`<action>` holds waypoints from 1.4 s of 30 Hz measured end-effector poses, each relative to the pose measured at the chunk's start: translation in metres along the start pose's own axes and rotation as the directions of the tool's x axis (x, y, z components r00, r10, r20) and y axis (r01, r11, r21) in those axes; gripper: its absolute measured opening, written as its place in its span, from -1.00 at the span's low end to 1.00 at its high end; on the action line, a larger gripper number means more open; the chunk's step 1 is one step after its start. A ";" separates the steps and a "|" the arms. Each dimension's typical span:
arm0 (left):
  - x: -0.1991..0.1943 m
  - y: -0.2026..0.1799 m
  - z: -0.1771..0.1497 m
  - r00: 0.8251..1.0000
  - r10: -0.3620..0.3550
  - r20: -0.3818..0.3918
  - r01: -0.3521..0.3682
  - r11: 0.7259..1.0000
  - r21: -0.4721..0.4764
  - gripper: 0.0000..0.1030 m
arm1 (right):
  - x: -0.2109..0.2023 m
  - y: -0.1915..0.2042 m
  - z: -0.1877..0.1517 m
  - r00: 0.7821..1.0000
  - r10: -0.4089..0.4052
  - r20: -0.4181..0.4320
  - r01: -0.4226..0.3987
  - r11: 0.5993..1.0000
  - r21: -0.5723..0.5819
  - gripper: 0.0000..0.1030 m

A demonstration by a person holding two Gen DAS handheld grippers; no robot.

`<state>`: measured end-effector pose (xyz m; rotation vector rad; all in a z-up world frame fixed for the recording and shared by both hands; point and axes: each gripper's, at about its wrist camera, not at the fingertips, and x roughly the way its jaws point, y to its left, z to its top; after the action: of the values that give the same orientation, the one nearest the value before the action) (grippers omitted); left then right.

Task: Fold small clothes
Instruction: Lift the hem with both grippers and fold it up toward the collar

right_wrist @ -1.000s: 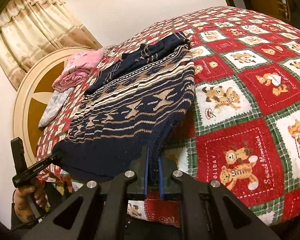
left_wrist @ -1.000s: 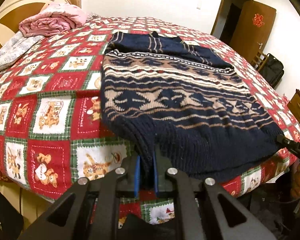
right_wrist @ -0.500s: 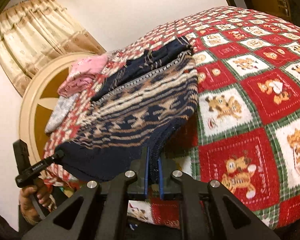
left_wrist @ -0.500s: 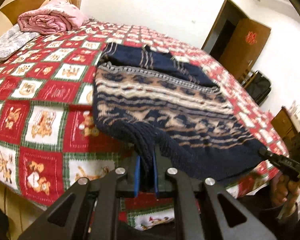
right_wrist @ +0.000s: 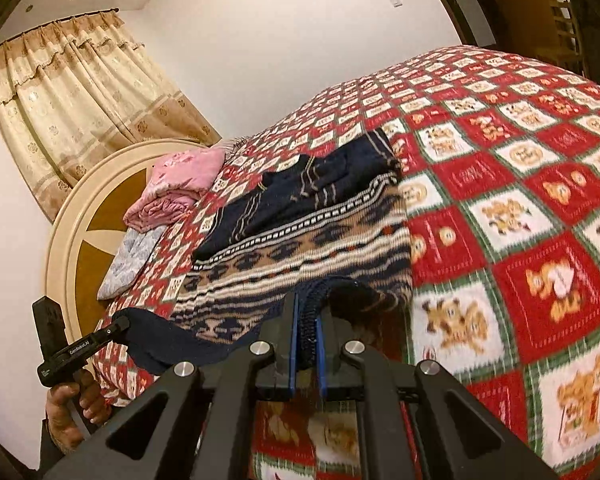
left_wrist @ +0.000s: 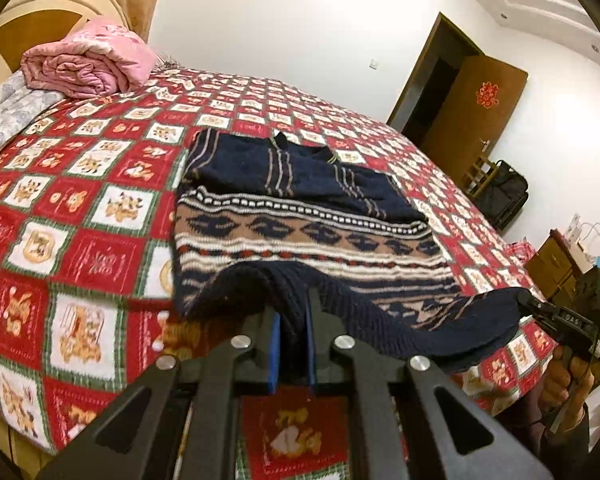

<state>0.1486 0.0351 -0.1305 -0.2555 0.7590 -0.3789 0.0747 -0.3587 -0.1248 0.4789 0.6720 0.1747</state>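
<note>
A navy knitted sweater (left_wrist: pixel 300 232) with tan and white patterned bands lies on the bed, sleeves folded across its upper part. My left gripper (left_wrist: pixel 291 312) is shut on the left corner of the ribbed navy hem, which is lifted off the bedspread. My right gripper (right_wrist: pixel 307 316) is shut on the hem's right corner (right_wrist: pixel 320 292), raised as well. The hem hangs curved between the two grippers over the lower body. In the left wrist view the right gripper (left_wrist: pixel 524 305) shows pinching the hem at far right; in the right wrist view the left gripper (right_wrist: pixel 120 326) shows at far left.
The red, white and green bear-patterned bedspread (left_wrist: pixel 80 240) covers the bed. A folded pink quilt (left_wrist: pixel 88 64) and a grey pillow (left_wrist: pixel 8 112) lie by the round headboard (right_wrist: pixel 76 240). A brown door (left_wrist: pixel 476 116), black bag (left_wrist: pixel 500 192) and wooden cabinet (left_wrist: pixel 560 264) stand at right.
Both grippers have risen and moved forward over the bed, carrying the hem up off the bedspread's edge and over the sweater's lower part. Both stayed shut on the hem.
</note>
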 end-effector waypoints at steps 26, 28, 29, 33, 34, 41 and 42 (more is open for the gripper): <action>0.081 0.050 0.096 0.995 -0.086 -0.048 0.080 0.989 -0.124 -0.79 | 0.101 0.020 0.124 0.996 -0.084 -0.005 0.083 0.995 -0.063 -0.86; 0.088 0.054 0.106 0.995 -0.089 -0.051 0.082 0.988 -0.130 -0.79 | 0.110 0.020 0.133 0.996 -0.091 -0.009 0.090 0.994 -0.064 -0.86; 0.092 0.055 0.110 0.995 -0.090 -0.051 0.083 0.988 -0.131 -0.79 | 0.114 0.019 0.138 0.995 -0.096 -0.010 0.095 0.993 -0.065 -0.86; 0.106 0.061 0.129 0.994 -0.092 -0.053 0.084 0.987 -0.135 -0.79 | 0.135 0.016 0.158 0.994 -0.108 -0.017 0.106 0.992 -0.067 -0.86; 0.110 0.061 0.131 0.994 -0.091 -0.055 0.083 0.987 -0.134 -0.79 | 0.138 0.016 0.161 0.994 -0.111 -0.018 0.110 0.992 -0.067 -0.86; 0.136 0.072 0.157 0.993 -0.096 -0.075 0.083 0.983 -0.166 -0.79 | 0.170 0.016 0.189 0.991 -0.128 -0.036 0.125 0.990 -0.070 -0.86; 0.140 0.074 0.161 0.992 -0.099 -0.080 0.084 0.981 -0.175 -0.79 | 0.173 0.018 0.193 0.991 -0.128 -0.039 0.125 0.989 -0.073 -0.86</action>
<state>0.3734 0.0570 -0.1305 -0.4383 0.8708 -0.4145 0.3310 -0.3614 -0.0816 0.3644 0.7347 0.0888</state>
